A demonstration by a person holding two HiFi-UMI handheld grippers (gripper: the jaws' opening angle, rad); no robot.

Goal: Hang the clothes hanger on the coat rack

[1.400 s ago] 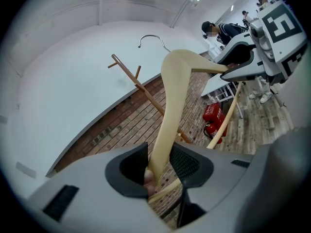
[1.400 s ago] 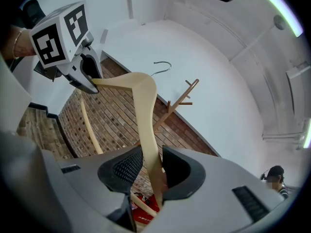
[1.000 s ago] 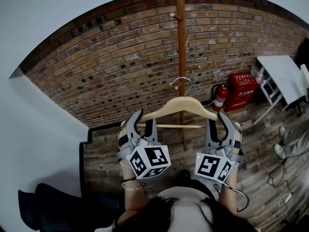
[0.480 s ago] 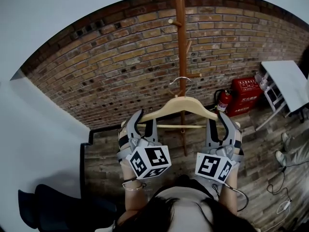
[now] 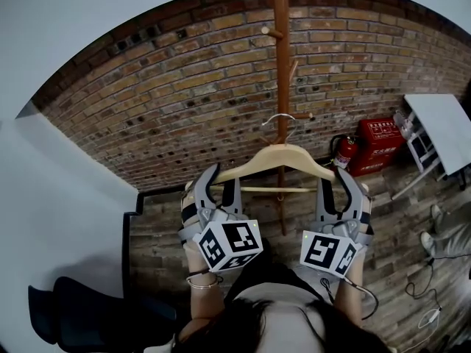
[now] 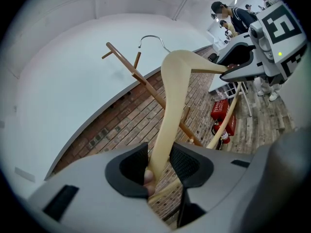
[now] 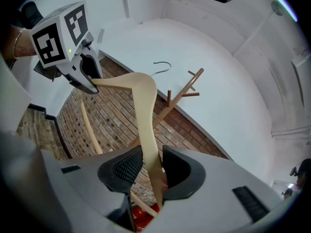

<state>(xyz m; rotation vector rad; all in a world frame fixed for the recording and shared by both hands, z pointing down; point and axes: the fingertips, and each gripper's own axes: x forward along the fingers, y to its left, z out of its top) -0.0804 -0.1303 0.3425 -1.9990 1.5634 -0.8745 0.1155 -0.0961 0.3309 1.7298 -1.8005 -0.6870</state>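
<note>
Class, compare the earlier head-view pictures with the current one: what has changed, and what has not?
The wooden hanger has been carried slightly closer to the coat rack, its metal hook now near a peg. Unchanged: the left gripper and right gripper still clamp its two ends; it is not hung yet.

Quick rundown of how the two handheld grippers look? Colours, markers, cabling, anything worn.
Both alike: the left gripper and right gripper have grey bodies, curved grey fingers with black textured pads, and a white cube with black square markers. A thin cable trails from the right one. A bracelet sits on the left wrist.
</note>
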